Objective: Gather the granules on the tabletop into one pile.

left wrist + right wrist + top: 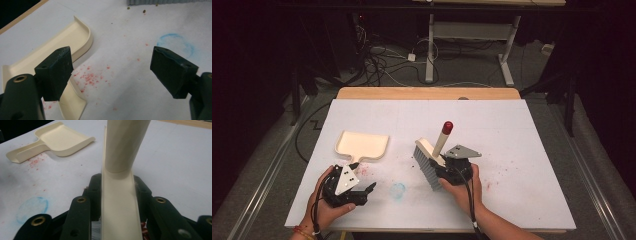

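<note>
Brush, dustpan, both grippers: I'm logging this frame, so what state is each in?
Brush: clamped at its head by the right gripper, bristles down on the table, handle tilted up.
Dustpan: lying flat, free, nothing in it.
Left gripper: open, holding nothing, beside the dustpan's handle.
Right gripper: shut on the brush.
Table: smeared with red specks and a blue ring.

High view: fixed overhead, facing forward and down across the whole white surface (pixel 512 125). Left gripper view: low and close, looking along its tool toward the cream dustpan (pixel 72 37). Right gripper view: close, along the brush (pixel 120 202); both share the dustpan and blue ring (pixel 177 43).
</note>
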The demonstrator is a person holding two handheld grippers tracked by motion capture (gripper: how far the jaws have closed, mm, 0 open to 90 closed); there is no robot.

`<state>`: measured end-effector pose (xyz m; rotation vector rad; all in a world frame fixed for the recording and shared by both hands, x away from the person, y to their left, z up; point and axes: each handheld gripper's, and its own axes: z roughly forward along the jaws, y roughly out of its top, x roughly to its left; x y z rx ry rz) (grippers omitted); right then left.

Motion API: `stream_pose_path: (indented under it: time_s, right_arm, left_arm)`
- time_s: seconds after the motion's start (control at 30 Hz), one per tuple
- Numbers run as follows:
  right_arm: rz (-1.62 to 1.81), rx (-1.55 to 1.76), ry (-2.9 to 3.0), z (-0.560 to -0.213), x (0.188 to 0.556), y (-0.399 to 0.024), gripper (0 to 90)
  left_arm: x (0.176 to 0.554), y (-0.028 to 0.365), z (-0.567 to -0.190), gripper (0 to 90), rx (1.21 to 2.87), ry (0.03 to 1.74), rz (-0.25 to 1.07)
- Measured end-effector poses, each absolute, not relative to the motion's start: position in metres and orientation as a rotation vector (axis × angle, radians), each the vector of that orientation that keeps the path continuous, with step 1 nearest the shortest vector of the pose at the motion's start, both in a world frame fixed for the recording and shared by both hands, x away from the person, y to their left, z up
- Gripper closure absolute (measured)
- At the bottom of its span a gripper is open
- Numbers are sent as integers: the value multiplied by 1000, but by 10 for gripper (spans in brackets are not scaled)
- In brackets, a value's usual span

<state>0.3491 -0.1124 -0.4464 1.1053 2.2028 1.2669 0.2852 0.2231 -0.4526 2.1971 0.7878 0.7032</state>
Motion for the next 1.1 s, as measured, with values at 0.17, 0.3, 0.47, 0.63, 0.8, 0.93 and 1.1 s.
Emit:
stream_pose_path:
  time_s: [0.17,0.3,0.47,0.63,0.8,0.93,1.1]
  right_arm:
    - [1257,1140,2193,-442,344,-123,676]
    - [1284,1151,2190,-440,343,-126,677]
    - [1339,1107,2153,-426,339,-122,678]
    - [1413,1102,2183,-420,337,-108,678]
    - [1447,1108,2228,-429,341,-79,678]
    - [1449,1164,2240,-440,349,-62,678]
    - [1388,1210,2185,-445,355,-63,678]
  left_arm:
    - [285,223,-453,178,2203,784,696]
    - [286,222,-453,178,2206,779,697]
    - [286,222,-452,178,2200,784,700]
    - [287,223,-451,178,2195,794,702]
    - [287,225,-450,178,2183,804,701]
    - [287,225,-451,178,2184,801,697]
    - [287,228,-451,178,2182,788,700]
